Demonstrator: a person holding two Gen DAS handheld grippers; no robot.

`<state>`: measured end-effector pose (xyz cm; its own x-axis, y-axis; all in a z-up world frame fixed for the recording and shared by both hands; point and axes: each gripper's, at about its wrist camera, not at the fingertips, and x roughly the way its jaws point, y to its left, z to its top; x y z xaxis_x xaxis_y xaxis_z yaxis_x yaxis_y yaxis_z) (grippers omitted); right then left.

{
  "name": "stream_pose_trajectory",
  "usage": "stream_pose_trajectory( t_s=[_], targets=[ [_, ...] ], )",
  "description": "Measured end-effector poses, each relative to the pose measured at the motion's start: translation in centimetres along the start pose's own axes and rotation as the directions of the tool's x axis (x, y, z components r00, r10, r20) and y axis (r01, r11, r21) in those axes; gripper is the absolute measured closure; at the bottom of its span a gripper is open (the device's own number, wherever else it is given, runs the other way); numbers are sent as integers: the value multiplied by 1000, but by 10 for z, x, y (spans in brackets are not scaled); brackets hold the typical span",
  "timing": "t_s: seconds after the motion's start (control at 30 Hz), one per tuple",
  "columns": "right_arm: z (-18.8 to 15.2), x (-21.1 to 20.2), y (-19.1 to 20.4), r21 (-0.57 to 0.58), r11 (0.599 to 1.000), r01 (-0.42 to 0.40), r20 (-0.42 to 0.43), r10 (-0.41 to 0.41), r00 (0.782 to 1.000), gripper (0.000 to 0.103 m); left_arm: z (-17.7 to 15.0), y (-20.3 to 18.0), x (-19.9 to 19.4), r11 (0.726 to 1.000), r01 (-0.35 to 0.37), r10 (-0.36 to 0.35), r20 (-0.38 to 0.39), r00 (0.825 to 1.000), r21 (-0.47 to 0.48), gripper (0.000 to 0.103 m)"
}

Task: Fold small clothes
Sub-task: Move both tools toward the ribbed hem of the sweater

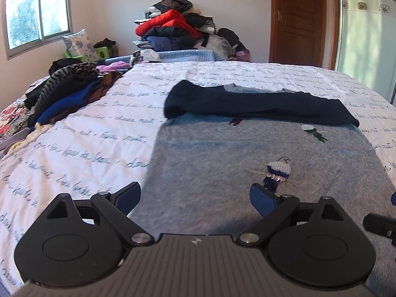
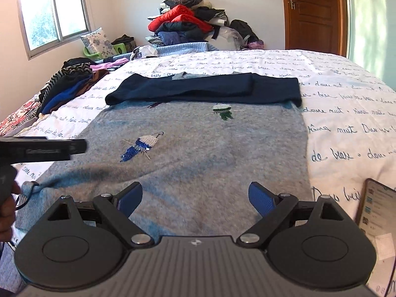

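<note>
A grey sweater [image 1: 247, 153] with small knitted fish motifs lies flat on the bed, and it also shows in the right wrist view [image 2: 210, 148]. Its dark navy sleeves [image 1: 259, 104] are folded across the far end, also seen in the right wrist view [image 2: 205, 89]. My left gripper [image 1: 195, 198] is open and empty over the sweater's near left edge. My right gripper [image 2: 195, 198] is open and empty over the near hem. The left gripper's body [image 2: 42, 148] shows at the left of the right wrist view.
The bed has a white cover with script writing [image 1: 86, 136]. A heap of dark and blue clothes [image 1: 66, 91] lies at the left. A larger pile with a red jacket [image 1: 178, 29] stands at the back. A phone [image 2: 376, 212] lies at the near right.
</note>
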<state>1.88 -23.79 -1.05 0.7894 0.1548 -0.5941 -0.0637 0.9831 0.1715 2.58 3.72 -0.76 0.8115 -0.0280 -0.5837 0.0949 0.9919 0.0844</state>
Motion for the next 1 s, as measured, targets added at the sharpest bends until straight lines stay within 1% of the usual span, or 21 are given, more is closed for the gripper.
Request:
stream_pose_trajectory(
  t_s=[0.17, 0.23, 0.3, 0.33, 0.43, 0.57, 0.7, 0.8, 0.87, 0.93, 0.97, 1.0],
  targets=[
    [-6, -9, 2, -4, 1000, -12, 4, 12, 1000, 10, -12, 36, -31, 997, -74, 74, 4, 997, -4, 9],
    [-7, -10, 5, -10, 1000, -17, 5, 17, 1000, 10, -16, 52, -43, 996, -89, 89, -5, 996, -6, 9],
    [-9, -11, 8, -20, 1000, -22, 6, 22, 1000, 10, -21, 66, -52, 996, -89, 89, -23, 996, -7, 9],
    [-10, -12, 10, -26, 999, -23, 6, 24, 1000, 10, -23, 74, -55, 997, -73, 73, -34, 997, -13, 8],
    [-14, -14, 14, -39, 999, -25, 5, 25, 1000, 10, -35, 90, -59, 999, 14, -17, -63, 998, -41, 8],
    [-18, -14, 15, -36, 999, -20, -9, 19, 1000, 10, -53, 93, -56, 995, 88, -91, -78, 993, -36, 8],
    [-19, -17, 16, -36, 999, -10, -4, 10, 1000, 10, -67, 89, -49, 992, 128, -127, -73, 989, 9, 8],
    [-21, -20, 14, -33, 999, -5, 3, 6, 1000, 10, -76, 88, -39, 991, 128, -126, -79, 989, 25, 8],
    [-22, -21, 14, -38, 999, -1, 4, 2, 1000, 10, -80, 91, -33, 990, 143, -142, -83, 986, 1, 8],
    [-23, -24, 13, -49, 999, 2, 3, -2, 1000, 10, -81, 96, -27, 983, 176, -180, -84, 980, -49, 8],
    [-24, -25, 13, -59, 998, 3, 3, -2, 1000, 10, -81, 99, -26, 978, 195, -201, -78, 976, -76, 9],
    [-25, -27, 13, -68, 998, 6, 7, -5, 1000, 10, -81, 101, -26, 972, 212, -219, -73, 973, -98, 13]
  ],
)
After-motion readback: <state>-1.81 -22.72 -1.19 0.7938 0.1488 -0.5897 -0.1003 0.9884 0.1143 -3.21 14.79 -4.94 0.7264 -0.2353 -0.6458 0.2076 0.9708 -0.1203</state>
